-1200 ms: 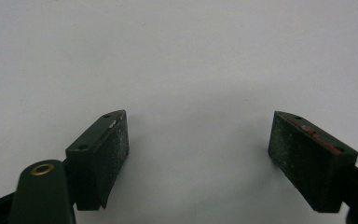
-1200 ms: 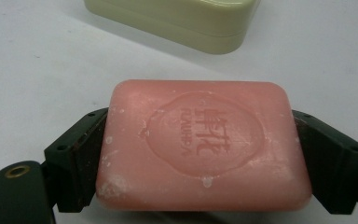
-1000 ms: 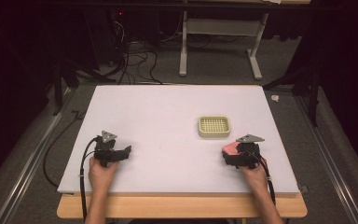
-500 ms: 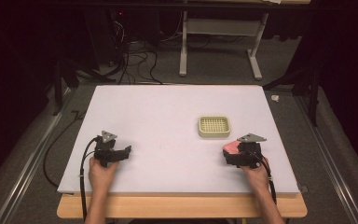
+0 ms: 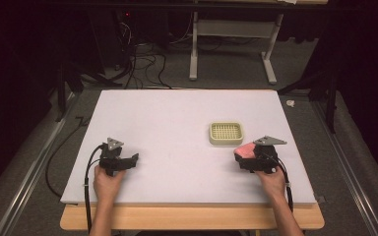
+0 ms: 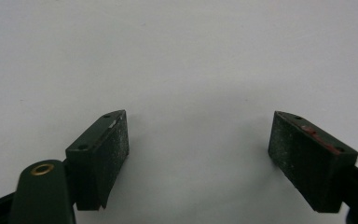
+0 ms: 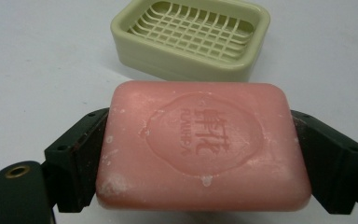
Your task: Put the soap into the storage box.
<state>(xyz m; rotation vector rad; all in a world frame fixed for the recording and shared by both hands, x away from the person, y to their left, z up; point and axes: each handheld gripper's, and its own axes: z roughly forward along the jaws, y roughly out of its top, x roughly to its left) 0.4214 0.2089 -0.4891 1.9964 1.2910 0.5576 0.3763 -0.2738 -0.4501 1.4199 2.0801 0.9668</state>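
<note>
Between the right hand-held gripper (image 7: 200, 163) jaws sits a clamped pink soap bar (image 7: 200, 144), just short of the soap dish (image 7: 191, 35); left one (image 6: 198, 161) gapes wide.

The soap (image 7: 200, 149) is pink, with pale whitish flecks and an embossed round seal on its top face. The soap dish (image 7: 191, 37) is pale yellow-green, its floor a grid of crossing bars. Both grippers, left (image 5: 134, 161) and right (image 5: 240, 158), are black; each carries a grey plate. The table (image 5: 177, 123) is white, with a light wood front edge
</note>
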